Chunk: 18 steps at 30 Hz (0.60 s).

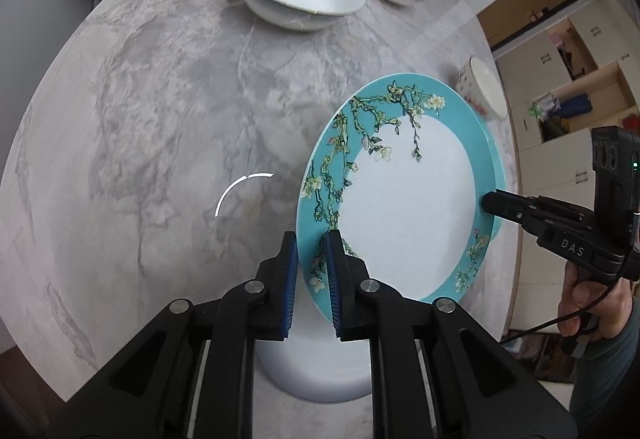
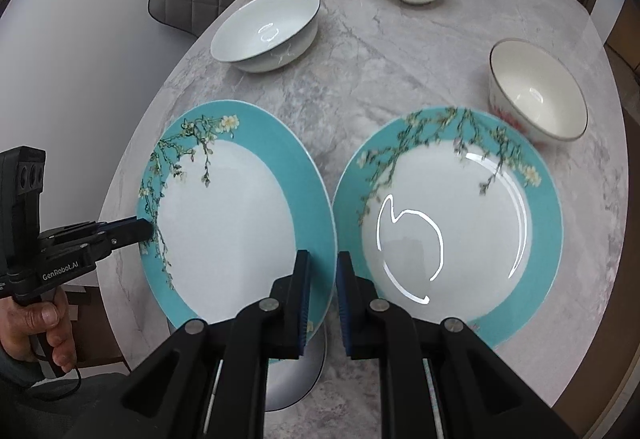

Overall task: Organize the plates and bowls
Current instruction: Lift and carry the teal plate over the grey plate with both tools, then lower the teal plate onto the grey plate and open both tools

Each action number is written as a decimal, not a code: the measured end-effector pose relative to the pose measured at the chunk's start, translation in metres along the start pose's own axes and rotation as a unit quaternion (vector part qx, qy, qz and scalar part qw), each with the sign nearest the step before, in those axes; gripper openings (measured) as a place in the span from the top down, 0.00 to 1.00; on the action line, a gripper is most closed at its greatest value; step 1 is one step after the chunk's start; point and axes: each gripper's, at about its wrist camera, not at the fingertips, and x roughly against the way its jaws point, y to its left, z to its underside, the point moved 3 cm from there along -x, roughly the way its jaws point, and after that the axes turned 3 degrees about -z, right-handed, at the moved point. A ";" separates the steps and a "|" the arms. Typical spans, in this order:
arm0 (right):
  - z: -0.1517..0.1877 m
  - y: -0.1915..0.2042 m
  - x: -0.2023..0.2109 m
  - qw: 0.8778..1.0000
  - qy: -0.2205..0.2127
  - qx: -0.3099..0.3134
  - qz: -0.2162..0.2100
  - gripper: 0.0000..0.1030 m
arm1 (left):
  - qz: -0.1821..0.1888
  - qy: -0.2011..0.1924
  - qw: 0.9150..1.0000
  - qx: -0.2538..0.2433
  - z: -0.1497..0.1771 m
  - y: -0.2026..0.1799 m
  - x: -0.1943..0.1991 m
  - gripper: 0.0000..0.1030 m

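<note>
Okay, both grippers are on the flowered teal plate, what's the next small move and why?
Probably shift the held teal plate sideways over the second teal plate and lower it on top. The left gripper and right gripper sit at its opposite rims, and the matching plate lies flat right beside it, so stacking the pair looks like the natural step.
</note>
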 end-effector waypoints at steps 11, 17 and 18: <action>0.079 0.007 -0.026 0.997 0.033 -0.063 -0.015 0.86 | -0.018 0.041 0.998 -0.040 0.050 0.009 -0.014 0.89; 0.102 0.009 -0.042 0.996 0.047 -0.080 -0.008 0.86 | -0.036 0.051 0.995 -0.072 0.062 0.008 -0.026 0.89; 0.105 0.008 -0.043 0.995 0.047 -0.083 -0.007 0.86 | -0.037 0.054 0.995 -0.075 0.063 0.008 -0.029 0.89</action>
